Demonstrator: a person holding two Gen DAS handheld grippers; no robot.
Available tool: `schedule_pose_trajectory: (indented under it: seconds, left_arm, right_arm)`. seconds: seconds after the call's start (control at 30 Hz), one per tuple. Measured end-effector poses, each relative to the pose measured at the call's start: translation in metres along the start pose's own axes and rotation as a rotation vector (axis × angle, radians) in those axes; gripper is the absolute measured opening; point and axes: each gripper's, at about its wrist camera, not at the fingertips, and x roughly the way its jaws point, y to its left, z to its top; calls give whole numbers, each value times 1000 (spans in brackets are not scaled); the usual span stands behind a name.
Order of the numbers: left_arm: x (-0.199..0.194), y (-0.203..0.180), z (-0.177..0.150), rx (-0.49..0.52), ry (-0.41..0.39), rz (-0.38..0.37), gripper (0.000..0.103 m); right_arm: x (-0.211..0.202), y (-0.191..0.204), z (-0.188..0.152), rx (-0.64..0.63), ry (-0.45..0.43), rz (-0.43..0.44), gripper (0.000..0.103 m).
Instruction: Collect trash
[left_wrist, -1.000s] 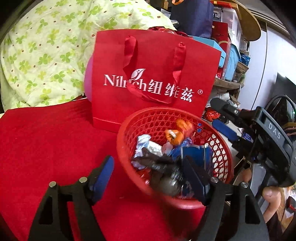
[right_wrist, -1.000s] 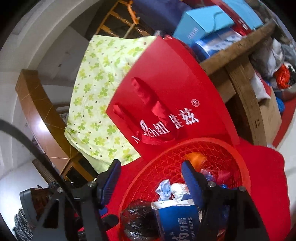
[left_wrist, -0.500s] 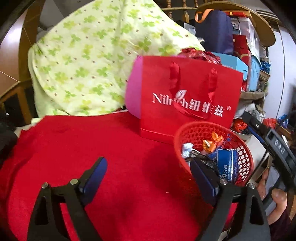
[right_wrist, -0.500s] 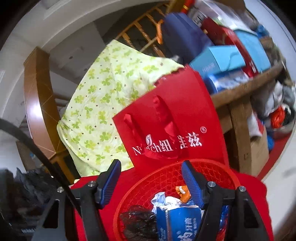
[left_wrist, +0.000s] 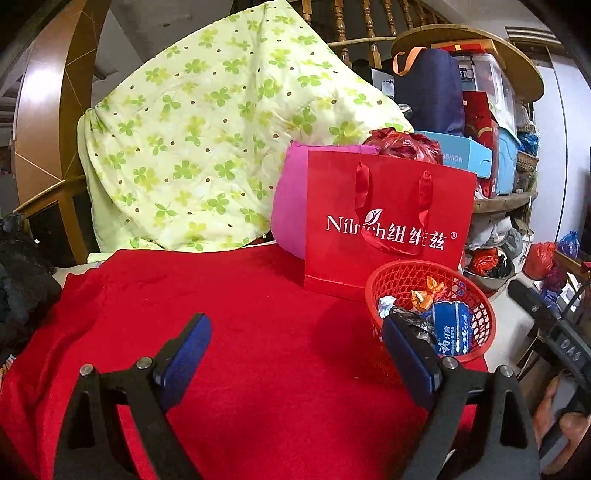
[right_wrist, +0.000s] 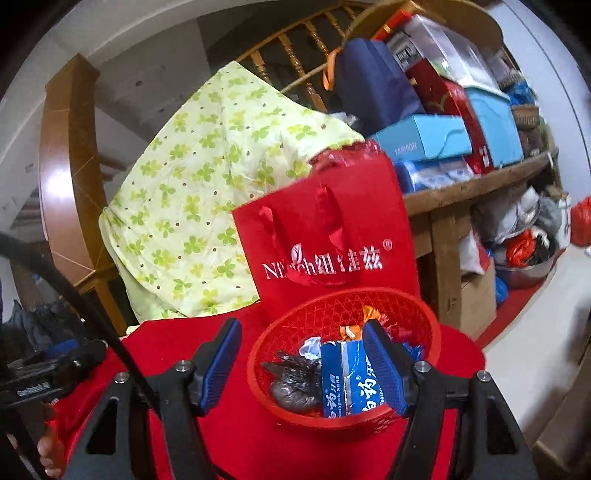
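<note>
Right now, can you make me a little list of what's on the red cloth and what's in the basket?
surface: red cloth
basket: red, at the cloth's right edge
in basket: blue toothpaste box, black bag, orange wrappers, silver wrapper
behind basket: red gift bag, upright
left gripper: jaws open, empty
right gripper: jaws open, empty

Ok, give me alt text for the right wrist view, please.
A red mesh basket of trash, with a blue toothpaste box and a crumpled black bag, sits on red cloth beyond the open, empty right claw. A red gift bag stands behind it.
</note>
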Motion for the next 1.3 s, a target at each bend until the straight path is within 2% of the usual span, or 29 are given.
schedule_pose_trajectory:
  seconds: [0.3,0.47,0.57,0.63,0.93,1.3]
  left_arm:
    - [-44,14,0,-12,-32,24,94]
    - [-71,14,2,1,-64,54,95]
    - [-85,13,4,9,-82,61,96]
    - [-93,11,5,13,-96,68,102]
    - [-122,5,10,31,-126,97,102]
    - [-135,-8,13,59,-103,126,102]
  right_arm:
    - [-66,51,18,-112,-23,-19,72]
    - [-90,66,24,-142,-13,-32,72]
    - [-102,66,26,-135,1,-39,72]
    - [-108,64,28,-116,12,-38,72]
    - [-132,55,28,-101,33,-41,72]
    - [-150,51,28,-90,24,-25,73]
